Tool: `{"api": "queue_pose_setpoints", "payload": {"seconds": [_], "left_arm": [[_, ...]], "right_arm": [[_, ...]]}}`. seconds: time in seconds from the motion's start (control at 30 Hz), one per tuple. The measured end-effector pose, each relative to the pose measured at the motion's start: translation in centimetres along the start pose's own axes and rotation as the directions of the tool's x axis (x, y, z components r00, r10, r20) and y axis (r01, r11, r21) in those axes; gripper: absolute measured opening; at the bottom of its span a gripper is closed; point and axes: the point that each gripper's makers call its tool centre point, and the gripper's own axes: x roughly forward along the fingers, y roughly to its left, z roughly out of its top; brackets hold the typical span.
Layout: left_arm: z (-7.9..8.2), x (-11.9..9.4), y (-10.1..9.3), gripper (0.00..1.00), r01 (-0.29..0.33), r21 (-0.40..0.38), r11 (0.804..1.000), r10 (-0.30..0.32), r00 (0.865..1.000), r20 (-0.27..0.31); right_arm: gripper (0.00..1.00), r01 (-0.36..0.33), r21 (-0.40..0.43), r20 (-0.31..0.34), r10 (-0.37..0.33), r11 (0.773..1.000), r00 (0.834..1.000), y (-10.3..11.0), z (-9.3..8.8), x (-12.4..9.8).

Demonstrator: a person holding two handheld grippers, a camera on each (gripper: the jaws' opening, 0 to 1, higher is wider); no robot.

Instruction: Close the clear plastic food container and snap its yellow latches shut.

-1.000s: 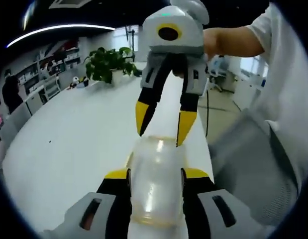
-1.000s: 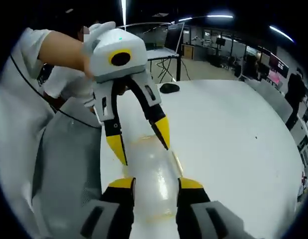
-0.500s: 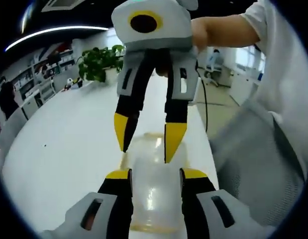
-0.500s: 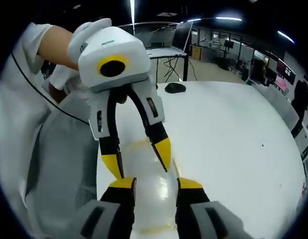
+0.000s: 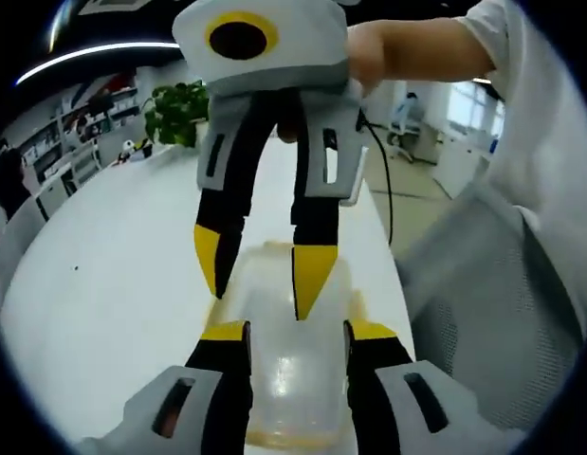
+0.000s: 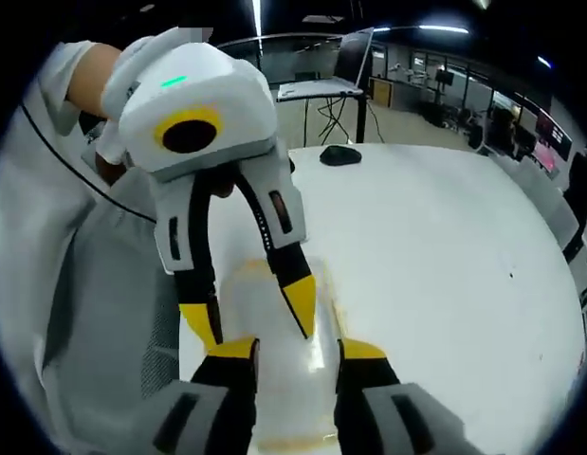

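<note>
- In the left gripper view, the left gripper point(image 5: 295, 334), a grey two-jaw claw with black arms and yellow tips, has its jaws closed against the two sides of the clear plastic food container point(image 5: 291, 370), which lies between them on the long white table point(image 5: 113, 275).
- Just ahead of those tips, the right gripper point(image 5: 260, 270) points down at the container's far end, its yellow tips parted and holding nothing; whether they touch the plastic cannot be told.
- In the right gripper view, the right gripper point(image 6: 293, 349) straddles the same container point(image 6: 274, 313), with the left gripper point(image 6: 247, 318) coming in over its far end.
- The yellow latches cannot be made out clearly; a yellowish trim shows along the container's rim.
- Judgement: the lid looks seated, so the latches are the remaining work. One claw should brace the body while the other presses one latch squarely, without tilting the container.
</note>
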Motion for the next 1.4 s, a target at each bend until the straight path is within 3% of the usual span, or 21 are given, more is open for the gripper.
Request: {"api": "queue_pose_setpoints", "payload": {"seconds": [0.17, 0.27, 0.53, 0.57, 0.67, 0.7, 0.73, 0.77, 0.9, 0.93, 0.97, 1.1, 1.4], "left_arm": [[-0.4, 0.2, -0.3, 0.48, -0.009, 0.008, 1.000, 0.009, 1.000, -0.018], [-0.4, 0.3, -0.5, 0.49, -0.006, 0.016, 1.000, 0.007, 1.000, -0.020], [-0.3, 0.7, -1.0, 0.55, -0.007, 0.039, 0.999, 0.008, 1.000, -0.026], [-0.6, 0.8, -0.7, 0.56, -0.028, 0.090, 0.996, 0.032, 0.998, -0.051], [-1.2, 1.0, -1.0, 0.58, -0.039, 0.112, 0.993, 0.048, 0.996, -0.080], [-0.8, 1.2, -1.1, 0.60, -0.047, 0.109, 0.993, 0.052, 0.997, -0.051], [-1.1, 1.1, -1.3, 0.61, -0.048, 0.109, 0.993, 0.055, 0.997, -0.061], [-1.4, 1.1, -0.8, 0.60, -0.078, 0.179, 0.981, 0.095, 0.992, -0.088], [-1.1, 1.3, -0.8, 0.56, -0.076, 0.156, 0.985, 0.088, 0.993, -0.075], [-1.2, 1.1, -0.1, 0.55, -0.103, 0.221, 0.970, 0.127, 0.988, -0.094], [-1.5, 1.2, -0.3, 0.55, -0.095, 0.220, 0.971, 0.122, 0.986, -0.110], [-1.2, 1.3, -0.4, 0.55, -0.089, 0.187, 0.978, 0.108, 0.990, -0.091], [-1.3, 1.4, -0.3, 0.55, -0.097, 0.219, 0.971, 0.124, 0.986, -0.110]], "right_arm": [[0.36, 0.004, -0.014, -0.027, -0.005, 1.000, 1.000, -0.2, -0.4, 0.4], [0.43, 0.012, -0.004, -0.034, -0.012, 1.000, 0.999, -0.5, -0.4, 0.4], [0.44, -0.014, -0.019, -0.057, 0.013, 1.000, 0.998, -0.7, -0.6, 0.8], [0.44, -0.018, -0.019, -0.062, 0.016, 1.000, 0.998, -0.7, -0.6, 0.8], [0.46, -0.023, -0.029, -0.081, 0.020, 0.999, 0.996, -0.9, -0.9, 1.0], [0.47, -0.023, -0.034, -0.090, 0.020, 0.999, 0.996, -1.0, -1.0, 1.0], [0.46, -0.026, -0.043, -0.099, 0.021, 0.999, 0.995, -1.0, -1.2, 1.1], [0.46, -0.029, -0.048, -0.103, 0.024, 0.998, 0.994, -1.0, -1.2, 1.1], [0.47, -0.043, -0.065, -0.124, 0.035, 0.997, 0.992, -1.1, -1.4, 1.4], [0.47, -0.044, -0.074, -0.135, 0.034, 0.996, 0.990, -1.2, -1.5, 1.5], [0.48, -0.050, -0.081, -0.147, 0.038, 0.995, 0.988, -1.2, -1.7, 1.6], [0.48, -0.067, -0.104, -0.174, 0.049, 0.992, 0.984, -1.1, -2.0, 1.8], [0.47, -0.121, -0.077, -0.187, 0.105, 0.990, 0.977, -0.9, -2.1, 2.1]]}}
